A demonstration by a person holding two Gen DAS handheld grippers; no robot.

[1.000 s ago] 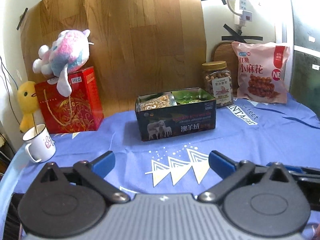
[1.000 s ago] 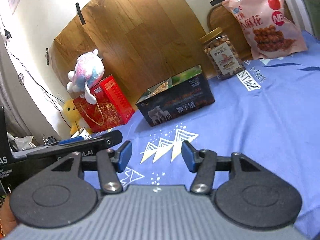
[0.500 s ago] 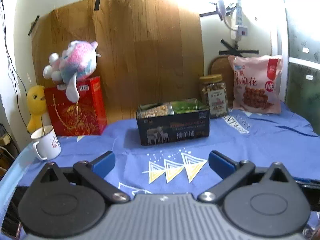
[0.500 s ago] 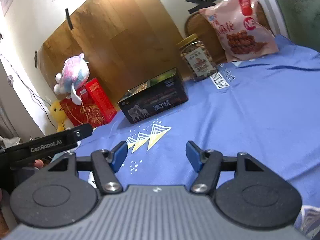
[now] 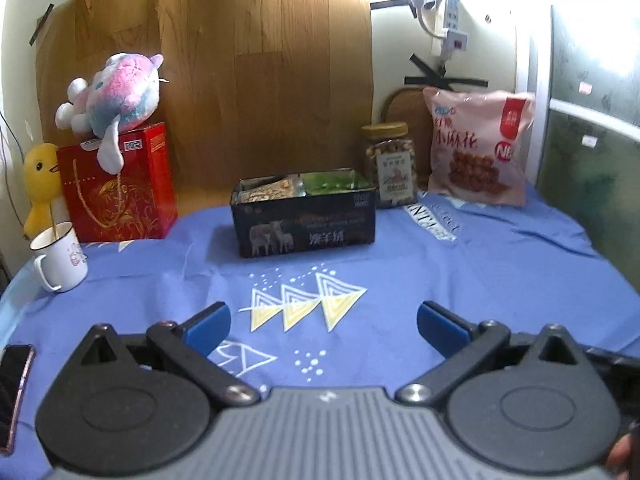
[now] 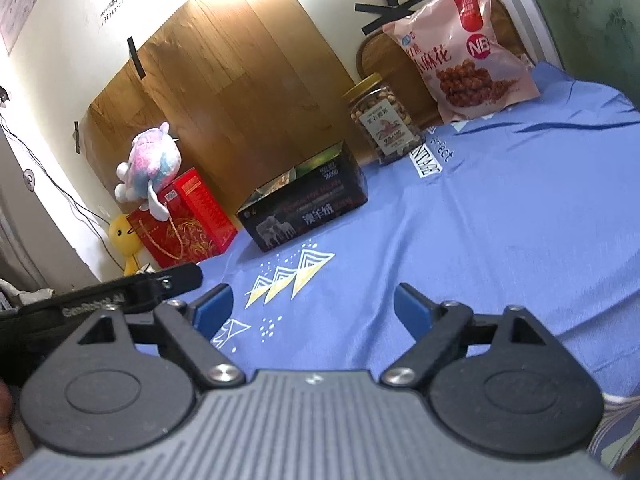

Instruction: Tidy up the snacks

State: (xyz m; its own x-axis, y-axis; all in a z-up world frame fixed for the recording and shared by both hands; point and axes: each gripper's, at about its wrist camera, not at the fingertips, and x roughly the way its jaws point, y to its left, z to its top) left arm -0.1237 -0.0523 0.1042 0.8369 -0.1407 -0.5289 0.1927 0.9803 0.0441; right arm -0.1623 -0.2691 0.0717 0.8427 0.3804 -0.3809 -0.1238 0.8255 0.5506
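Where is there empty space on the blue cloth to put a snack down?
The wide bare stretch of blue cloth in front of the black box and right of the triangle print. It is crowded along the back: red box, nut jar, pink snack bag.

— What sits at the far left?
— A red gift box (image 5: pixel 120 184) with a pink-and-blue plush toy (image 5: pixel 116 98) on top, a yellow duck plush (image 5: pixel 40 184) beside it, and a white enamel mug (image 5: pixel 60 258) in front.
— And nearer?
— A phone (image 5: pixel 14 392) at the left edge of the blue printed cloth (image 5: pixel 500 280). Behind, a wood-grain sheet (image 5: pixel 260 80) is taped to the wall, a power strip (image 5: pixel 450 20) hanging to its right.
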